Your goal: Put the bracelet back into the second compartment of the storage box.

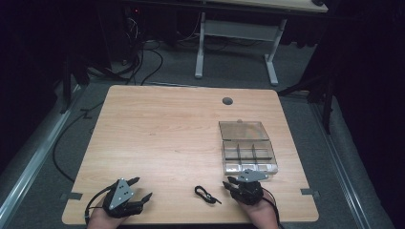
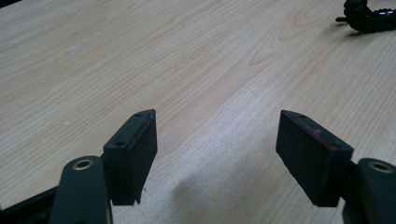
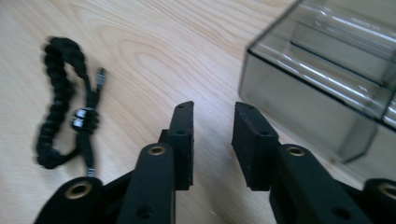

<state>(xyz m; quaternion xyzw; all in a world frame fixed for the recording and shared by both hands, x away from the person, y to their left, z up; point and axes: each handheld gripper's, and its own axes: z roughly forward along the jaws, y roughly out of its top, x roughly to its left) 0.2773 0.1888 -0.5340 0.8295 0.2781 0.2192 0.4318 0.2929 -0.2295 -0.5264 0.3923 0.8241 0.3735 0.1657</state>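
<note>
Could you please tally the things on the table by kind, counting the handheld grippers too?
Clear compartment box with open lid: 1
Black braided cord bracelet: 1
Handheld grippers: 2, the left gripper and the right gripper
Total: 4

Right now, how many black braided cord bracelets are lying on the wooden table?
1. The black braided cord bracelet lies on the light wooden table near its front edge, between the two grippers, closer to the right gripper. The clear plastic compartment box looks empty.

Wooden table (image 1: 157,133), desk (image 1: 267,5), floor cables (image 1: 143,62).
</note>
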